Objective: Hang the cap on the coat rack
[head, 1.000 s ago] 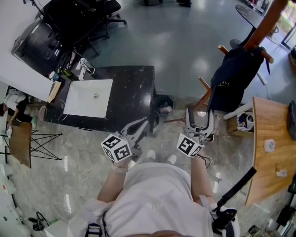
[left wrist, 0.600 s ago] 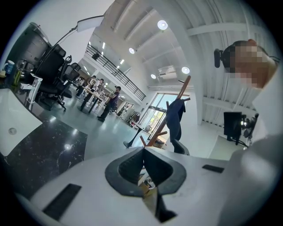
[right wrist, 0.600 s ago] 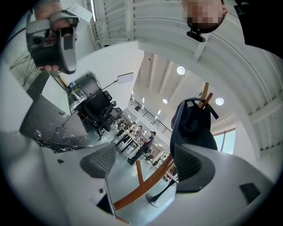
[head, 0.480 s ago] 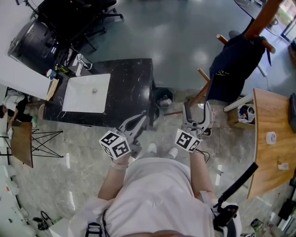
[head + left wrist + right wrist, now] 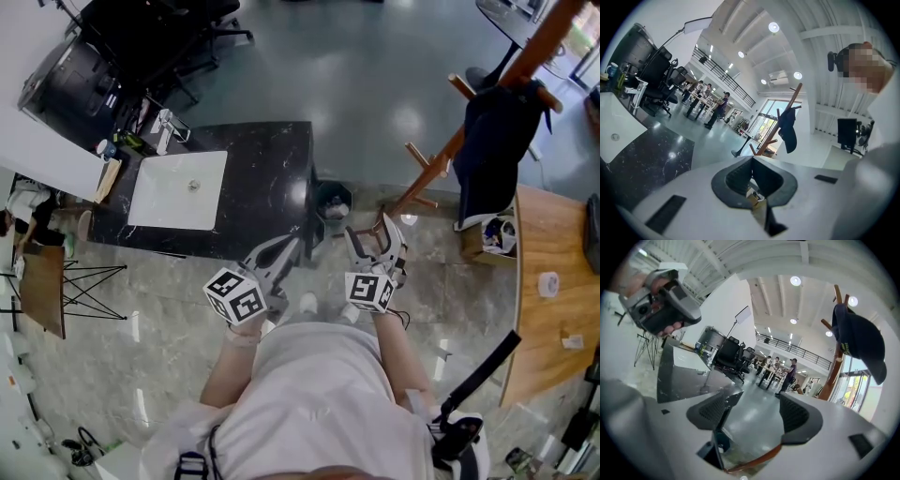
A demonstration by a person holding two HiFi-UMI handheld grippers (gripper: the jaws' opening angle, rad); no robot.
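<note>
An open office hall with a black counter (image 5: 272, 187) and, at right, the rack (image 5: 441, 159): the cap (image 5: 495, 141) hangs on a peg at the rack's top end. The left gripper (image 5: 286, 251) is pinched together and the right gripper (image 5: 378, 232) spread wide, both empty. The cap looks hung, so finish well by keeping clear of the pegs and checking it sits firm.

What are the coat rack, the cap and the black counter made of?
Coat rack: looks like wood, reddish-brown and smooth. Cap: seems to be soft dark-blue cloth, since it hangs limp on the rack. Counter: probably polished stone or a look-alike, black with pale veins and shiny reflections.
</note>
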